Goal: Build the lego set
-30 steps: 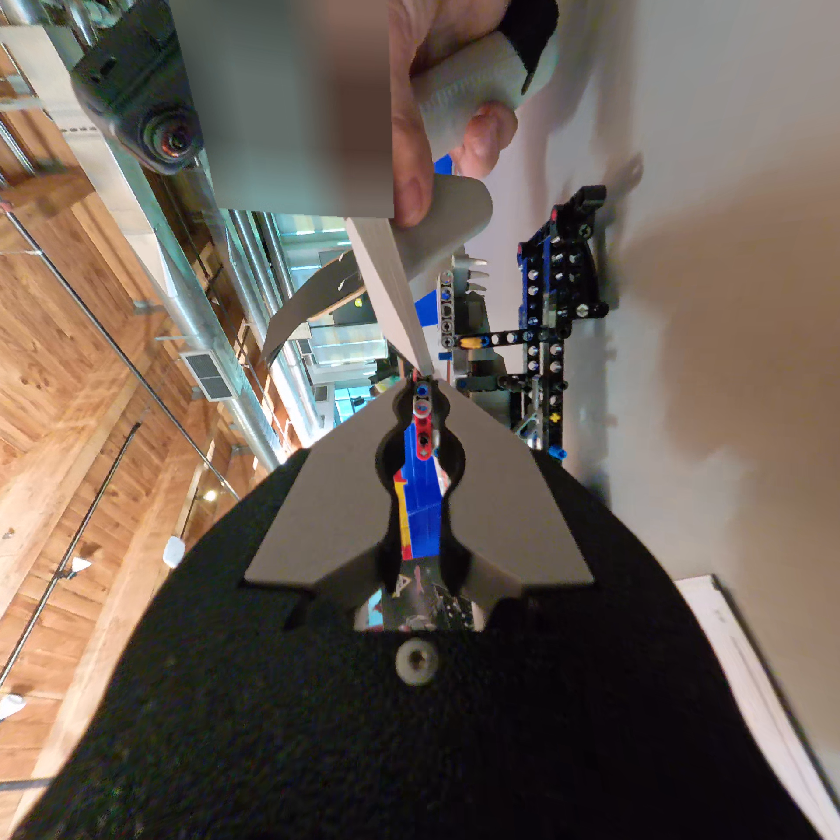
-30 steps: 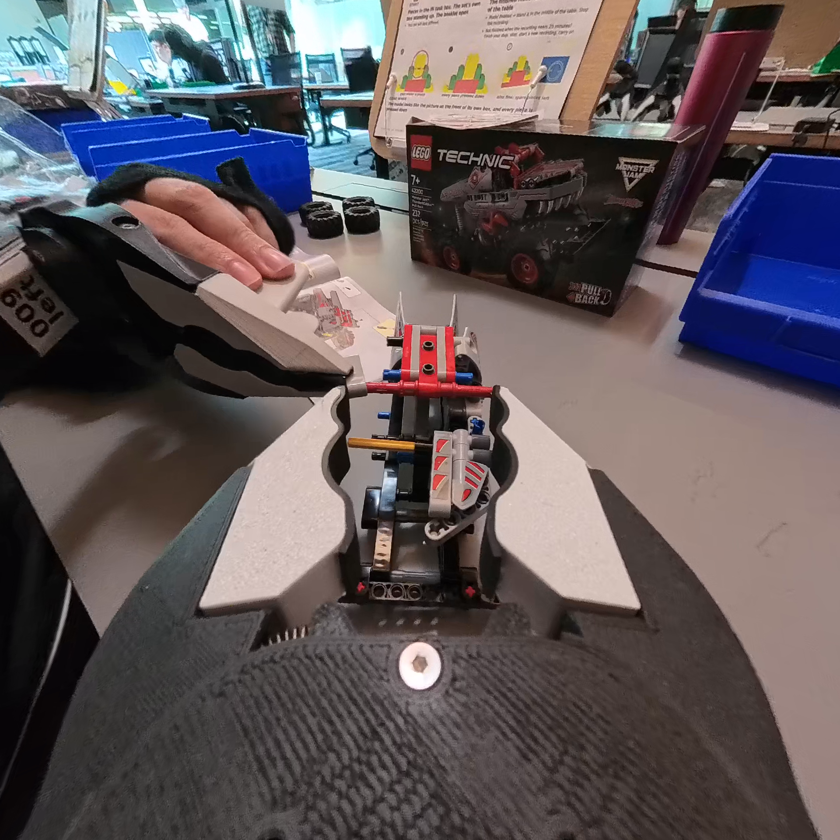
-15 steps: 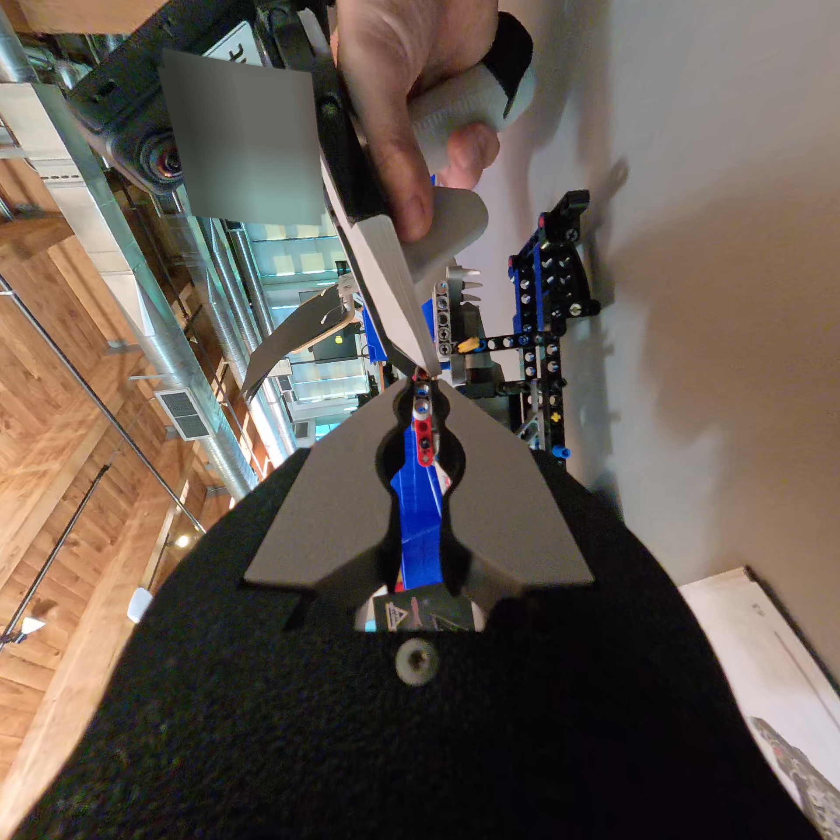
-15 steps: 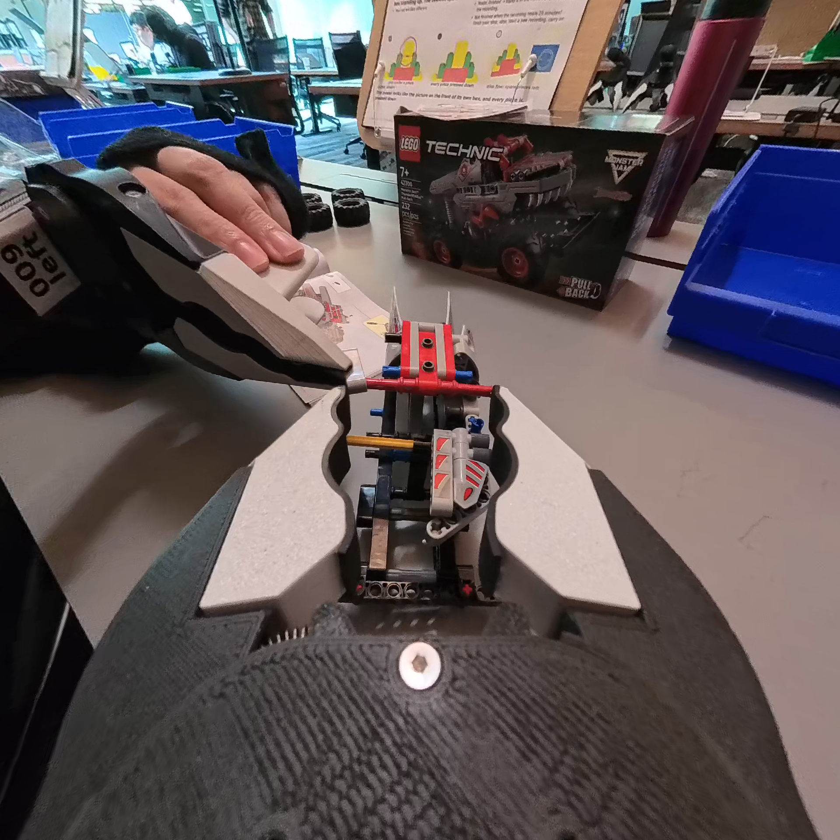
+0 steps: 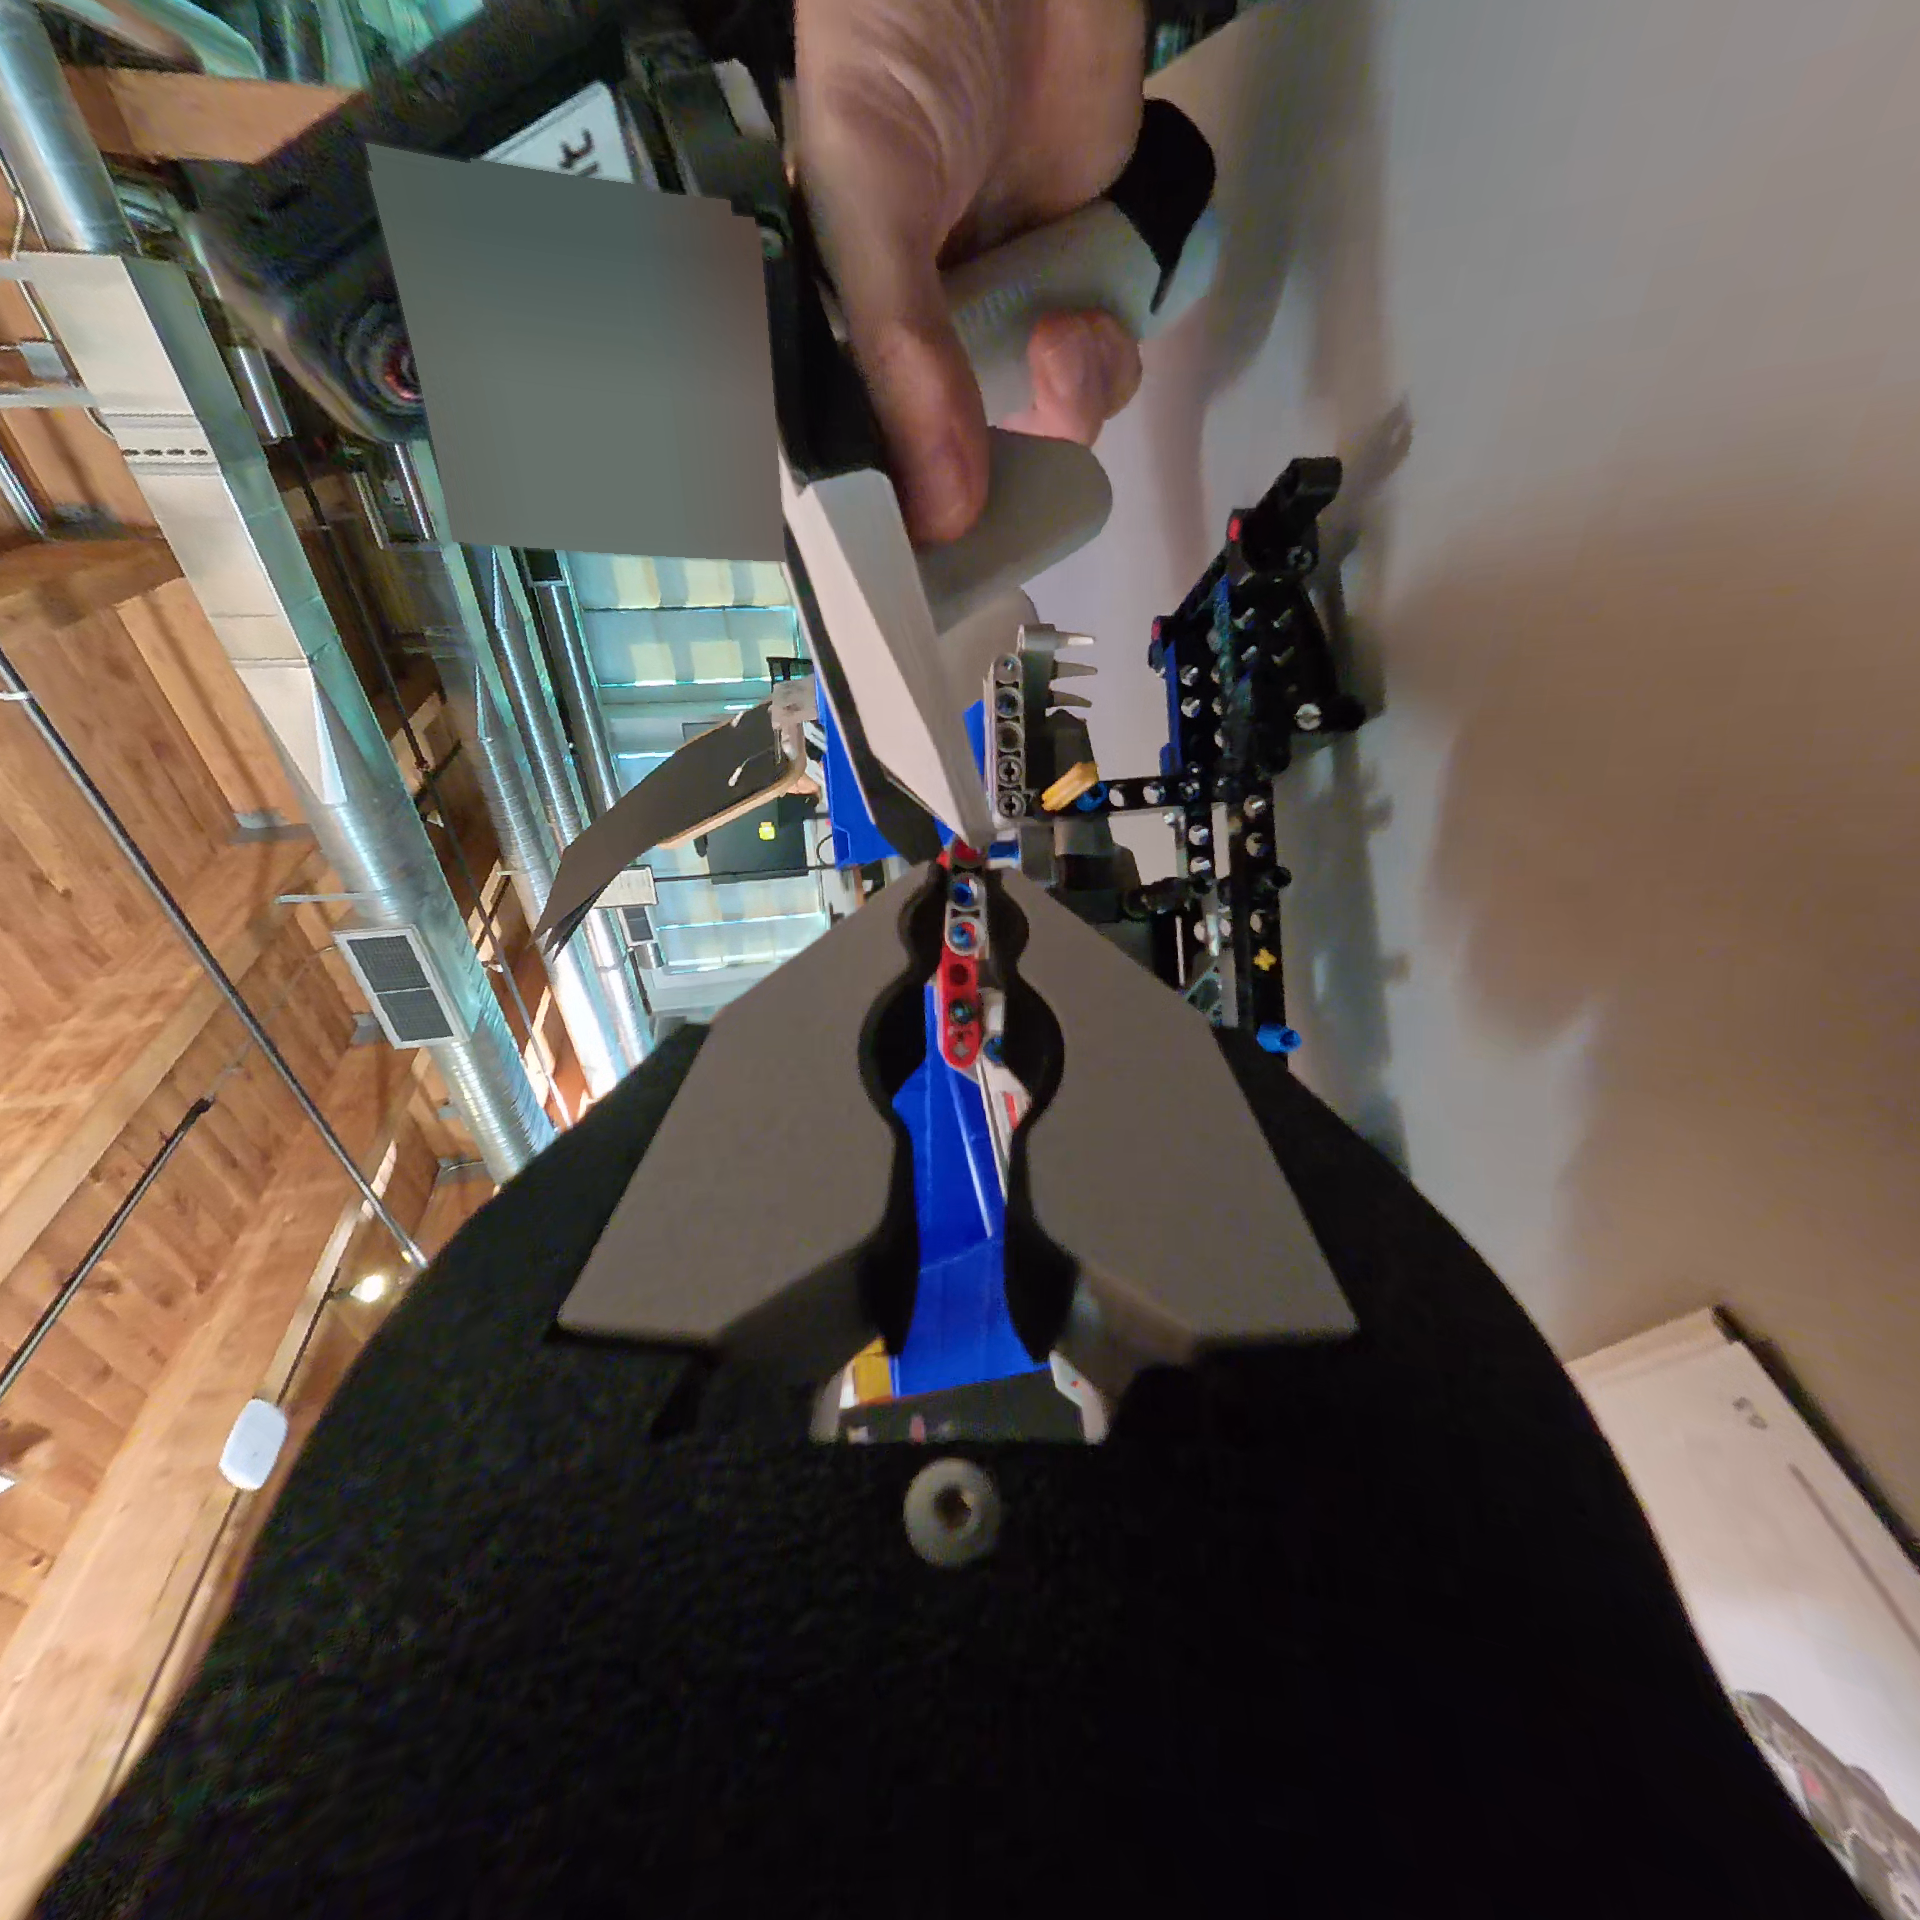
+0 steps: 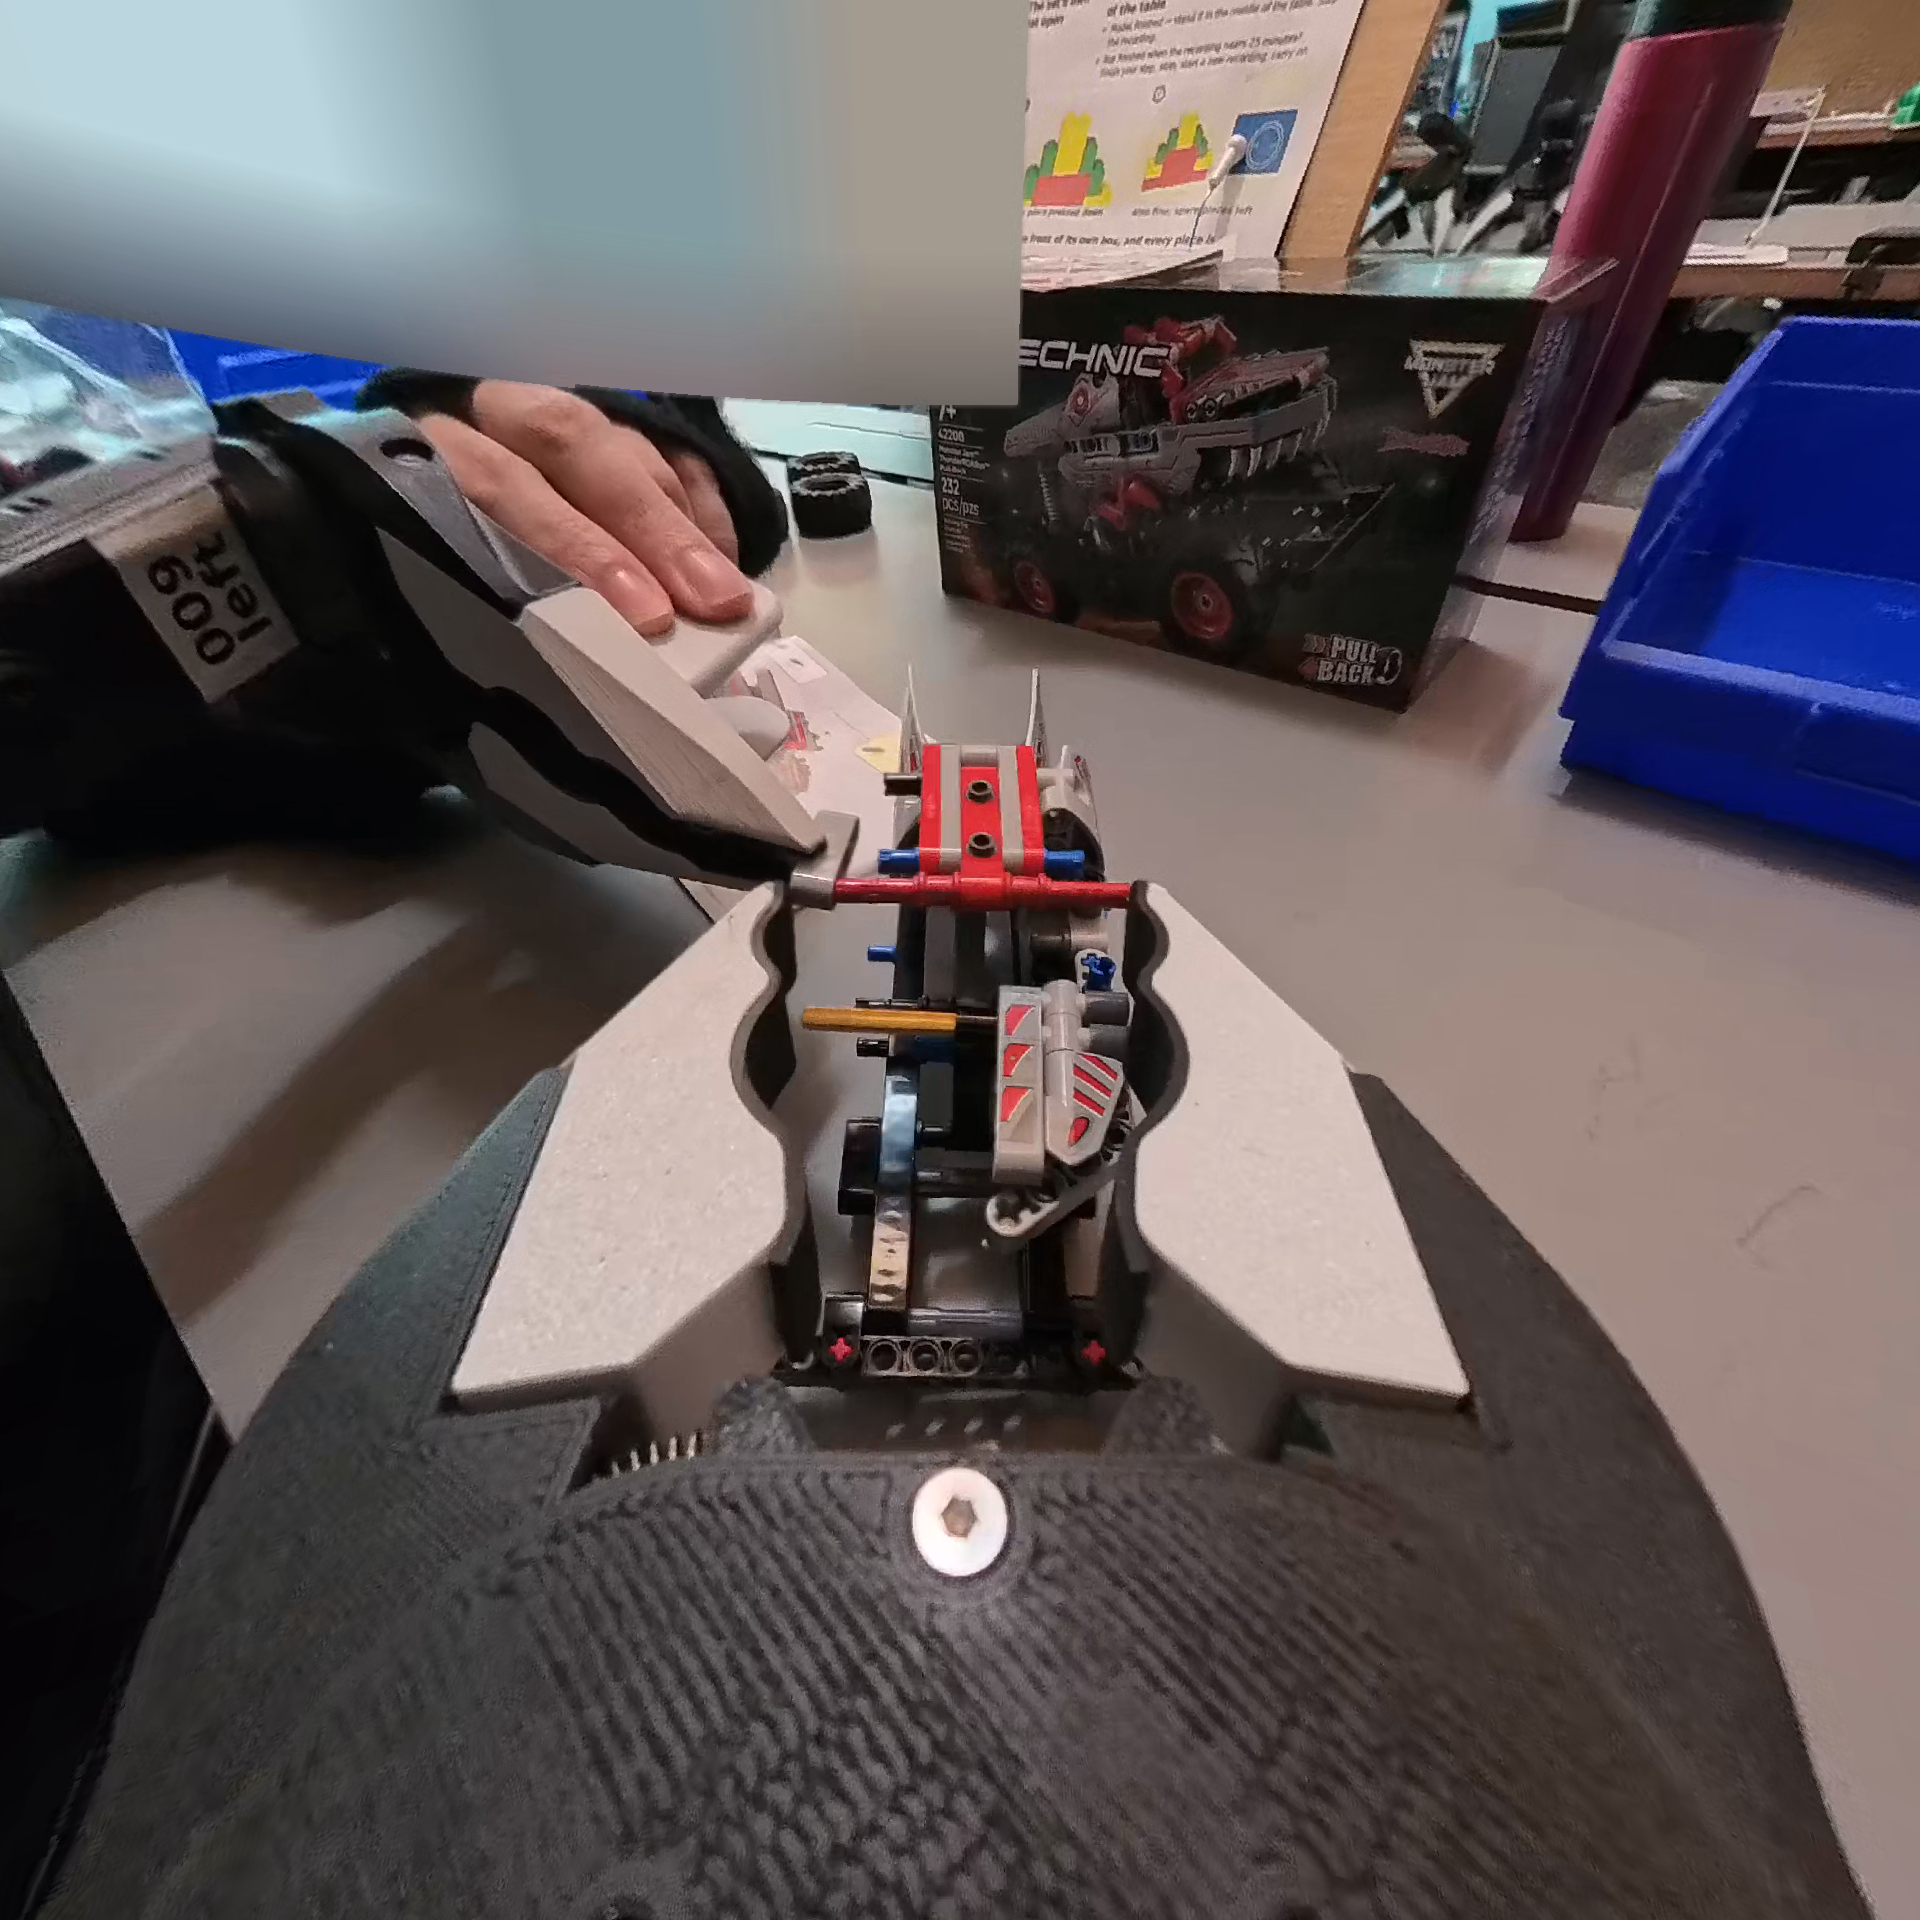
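My right gripper [image 6: 961,894] clamps the truck chassis [image 6: 966,1039] on the table [image 6: 1455,987], tips against the ends of its red axle [image 6: 977,889]. My left gripper [image 5: 971,883] pinches a small grey piece [image 6: 826,871] at the axle's left end. Step, I judge: seating that piece. Next: push straight along the axle, right holding firm.

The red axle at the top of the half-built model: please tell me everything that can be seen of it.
The red axle is a thin plastic rod, lying level across the half-built model, under a red and grey panel. A thicker red collar sits at its middle. A small grey piece caps its left end, pinched by the left tongs. Its right end meets the right tongs' finger.
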Demonstrator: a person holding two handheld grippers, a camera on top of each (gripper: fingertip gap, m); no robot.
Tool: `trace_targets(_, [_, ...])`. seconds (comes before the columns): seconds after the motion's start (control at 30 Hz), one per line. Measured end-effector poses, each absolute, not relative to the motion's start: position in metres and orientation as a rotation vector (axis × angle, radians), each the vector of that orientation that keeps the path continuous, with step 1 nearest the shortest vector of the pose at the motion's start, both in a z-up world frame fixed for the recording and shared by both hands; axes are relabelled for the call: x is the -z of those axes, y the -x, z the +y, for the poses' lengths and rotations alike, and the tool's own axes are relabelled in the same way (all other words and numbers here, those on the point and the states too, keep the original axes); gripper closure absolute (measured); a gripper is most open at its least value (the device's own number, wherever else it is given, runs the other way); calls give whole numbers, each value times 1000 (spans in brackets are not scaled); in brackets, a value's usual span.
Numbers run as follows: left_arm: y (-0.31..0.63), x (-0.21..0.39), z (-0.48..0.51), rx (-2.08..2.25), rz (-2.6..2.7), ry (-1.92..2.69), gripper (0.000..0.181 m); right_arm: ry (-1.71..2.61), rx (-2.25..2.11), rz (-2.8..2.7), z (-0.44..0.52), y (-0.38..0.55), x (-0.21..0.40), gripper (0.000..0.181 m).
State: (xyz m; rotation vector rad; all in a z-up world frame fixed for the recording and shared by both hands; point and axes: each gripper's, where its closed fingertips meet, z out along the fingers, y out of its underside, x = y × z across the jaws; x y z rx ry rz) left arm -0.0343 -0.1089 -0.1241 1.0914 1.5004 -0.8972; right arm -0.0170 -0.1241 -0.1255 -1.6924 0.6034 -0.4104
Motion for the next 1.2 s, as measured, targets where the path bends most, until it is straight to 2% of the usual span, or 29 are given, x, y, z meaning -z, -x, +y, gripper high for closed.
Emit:
trace_targets(0.27, [32,124,-110,814,1453,-1076,177,1717,457,623,-127,14,127,120])
trace_targets(0.57, [31,125,-111,1002,1595,-1012,177,1717,481,631,-127,13,127,120])
trace_targets(1.2, [26,124,-112,770,1547,-996,177,1752,541,642,-126,10,129,119])
